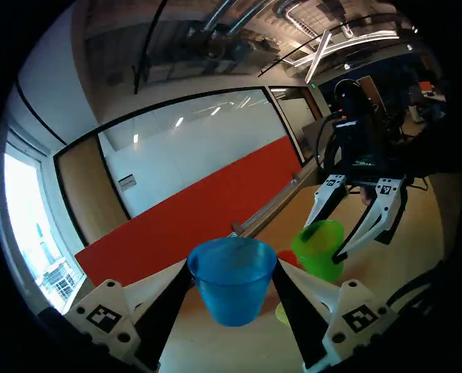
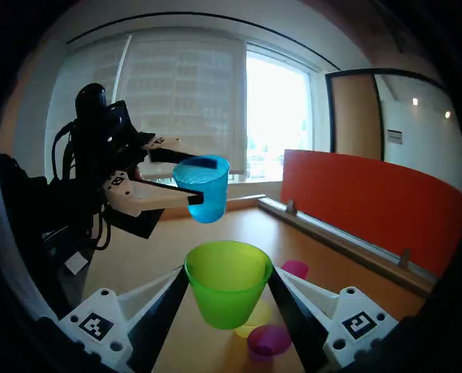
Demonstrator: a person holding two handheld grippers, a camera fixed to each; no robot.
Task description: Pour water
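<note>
1. Left gripper (image 1: 231, 268): fingers pinch the blue cup (image 1: 232, 289) by its sides. Cup upright, held up off the table (image 1: 392, 273).
2. Right gripper (image 2: 227, 273): fingers clamp the green cup (image 2: 227, 289), mouth up.
3. Right gripper view: blue cup higher than green cup, apart from it.
4. Water in either cup: cannot tell.
5. Below green cup on the table: yellow cup (image 2: 255, 318), purple cup (image 2: 268, 340), pink cup (image 2: 296, 268).
6. Red partition (image 2: 380, 199) along the table's far edge.

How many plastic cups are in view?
5: blue plastic cup in left gripper, green plastic cup in right gripper; pink cup, yellow cup, purple cup on wooden table. Others may be hidden.
</note>
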